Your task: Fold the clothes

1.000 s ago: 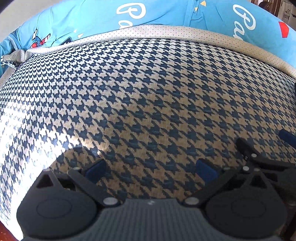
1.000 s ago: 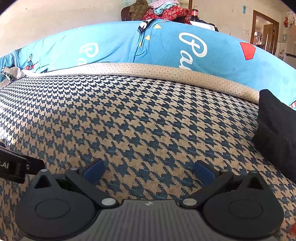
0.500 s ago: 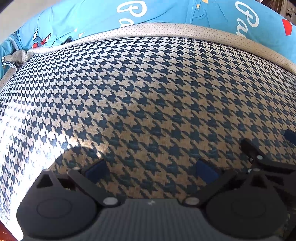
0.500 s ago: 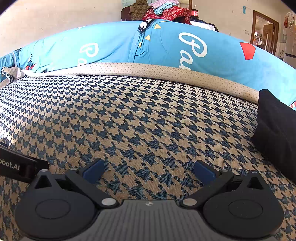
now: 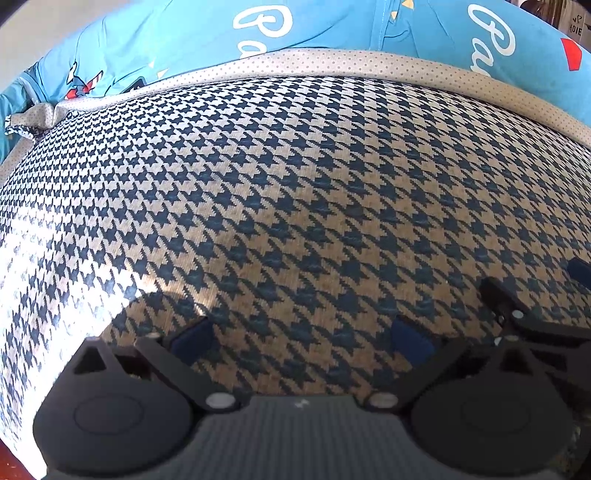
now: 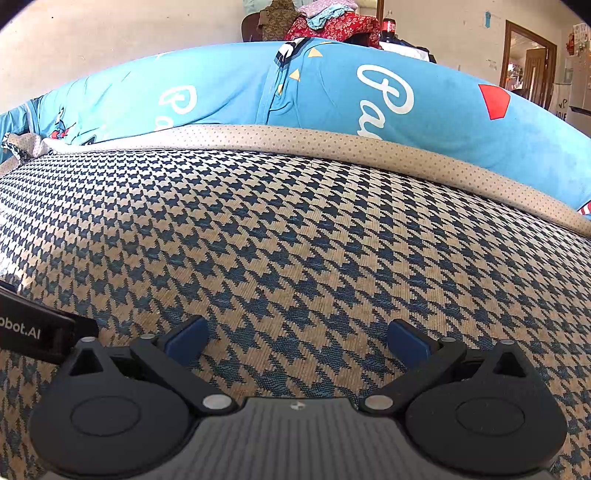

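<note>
A navy-and-tan houndstooth fabric (image 5: 295, 206) covers the surface under both grippers; it also fills the right wrist view (image 6: 295, 243). My left gripper (image 5: 301, 338) is open and empty just above it. My right gripper (image 6: 297, 338) is open and empty, also low over the fabric. The right gripper's black body shows at the right edge of the left wrist view (image 5: 524, 325). The left gripper's body shows at the left edge of the right wrist view (image 6: 33, 332). No separate garment is in view now.
A beige dotted border (image 6: 332, 144) edges the fabric at the back. Behind it lies a blue printed cushion (image 6: 332, 88). A pile of clothes and a cola bottle (image 6: 388, 27) stand far behind. A doorway (image 6: 528, 66) is at the far right.
The black cloth at the right edge of the right wrist view is gone from sight; that view has turned slightly left. The left gripper has shifted little. Both stay open.
</note>
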